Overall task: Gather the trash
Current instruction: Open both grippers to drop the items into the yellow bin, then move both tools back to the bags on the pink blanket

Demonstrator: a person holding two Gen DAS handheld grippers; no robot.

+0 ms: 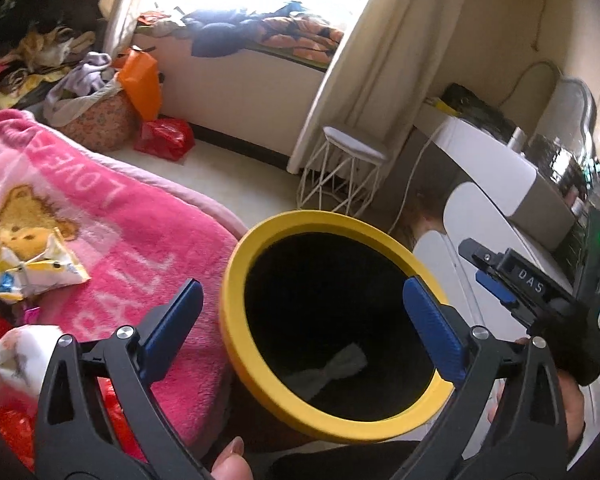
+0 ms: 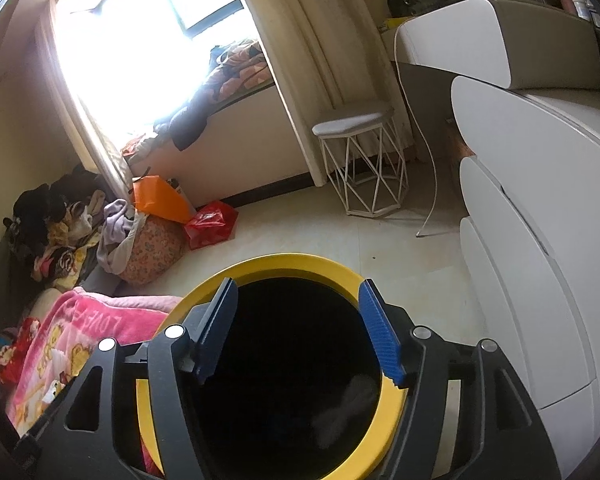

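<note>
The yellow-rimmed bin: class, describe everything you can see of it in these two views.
The bin is round, with a thick, smooth yellow rim that looks like plastic and a black interior. It stands open, with no lid, beside the pink blanket, on or near the pale floor. Deep inside lies one crumpled whitish piece of paper. Both grippers, the left gripper and the right gripper, hover open over its mouth; neither visibly touches it.

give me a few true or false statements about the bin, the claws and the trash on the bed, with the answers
1. The round black bin with a yellow rim holds a pale crumpled tissue. True.
2. The left claw is shut on a wrapper. False: it is open and holds nothing.
3. A yellow and white snack wrapper lies on the pink fleece blanket. True.
4. The right claw grips the bin's rim. False: it is open above the bin's mouth.
5. The white wire-frame stool lies tipped over. False: it stands upright.
</note>
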